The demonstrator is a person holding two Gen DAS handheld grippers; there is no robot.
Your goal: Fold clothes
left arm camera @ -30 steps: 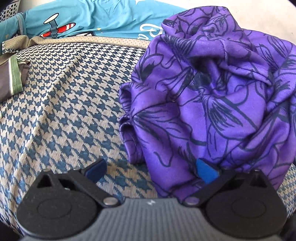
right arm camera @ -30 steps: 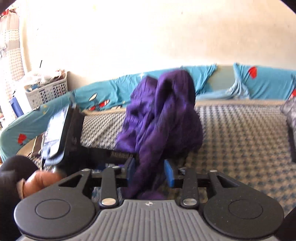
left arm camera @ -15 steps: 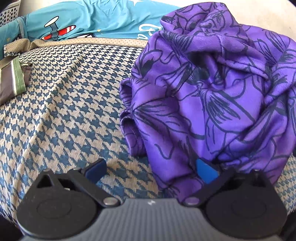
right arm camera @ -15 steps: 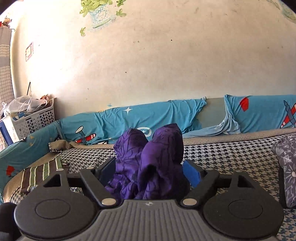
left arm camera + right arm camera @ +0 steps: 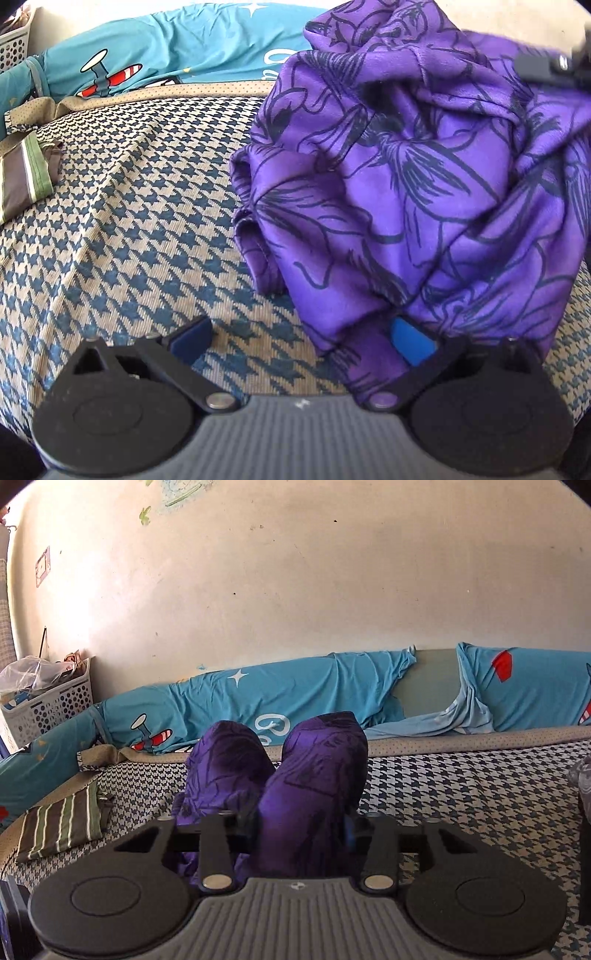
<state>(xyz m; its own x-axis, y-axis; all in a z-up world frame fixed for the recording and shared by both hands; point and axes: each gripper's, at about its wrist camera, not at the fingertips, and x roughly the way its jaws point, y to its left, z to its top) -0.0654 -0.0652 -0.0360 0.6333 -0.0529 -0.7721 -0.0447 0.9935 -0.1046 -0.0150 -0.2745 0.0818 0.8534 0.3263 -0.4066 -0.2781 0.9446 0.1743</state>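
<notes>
the purple garment [image 5: 424, 177] sits bunched in a tall heap on the houndstooth cover [image 5: 122, 229] of a sofa or bed, still wholly unfolded. the right gripper [image 5: 301, 830] has its fingers closed on a thick wad of that cloth, which bulges up in two rounded lumps between them; this looks like a hold meant to lift the garment so it can hang and open out. the left gripper [image 5: 303, 338] waits low at the near edge of the heap with its fingers spread wide; cloth drapes over its right finger [image 5: 412, 345] but nothing is pinched. it seems placed to catch a hem or corner for spreading. a folded striped piece [image 5: 61, 825] lies well apart at the left, and teal cushions [image 5: 258, 701] line the back.
</notes>
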